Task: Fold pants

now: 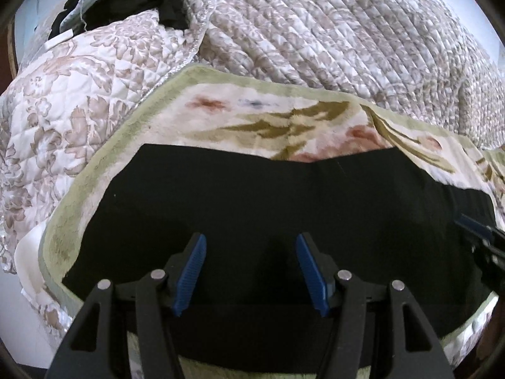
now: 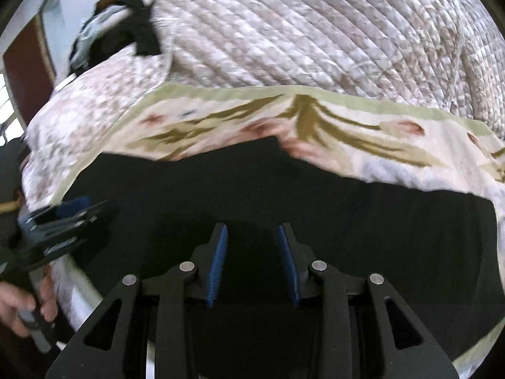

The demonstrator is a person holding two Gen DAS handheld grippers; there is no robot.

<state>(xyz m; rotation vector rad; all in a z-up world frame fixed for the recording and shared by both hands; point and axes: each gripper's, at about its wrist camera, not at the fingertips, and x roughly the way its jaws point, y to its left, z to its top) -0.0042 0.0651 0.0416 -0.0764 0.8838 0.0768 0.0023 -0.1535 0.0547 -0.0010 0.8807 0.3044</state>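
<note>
Pants: black pants (image 1: 252,195) lie spread flat on a floral blanket (image 1: 284,117) over the bed's quilt (image 1: 331,31).
Left tongs: left tongs (image 1: 251,246) hover over the pants, blue pads wide apart, gripping nothing.
Right tongs: right tongs (image 2: 252,237) hover over the pants, jaws narrower, gap empty.
Hand: a hand (image 2: 19,303) grips the left tool's handle.
</note>
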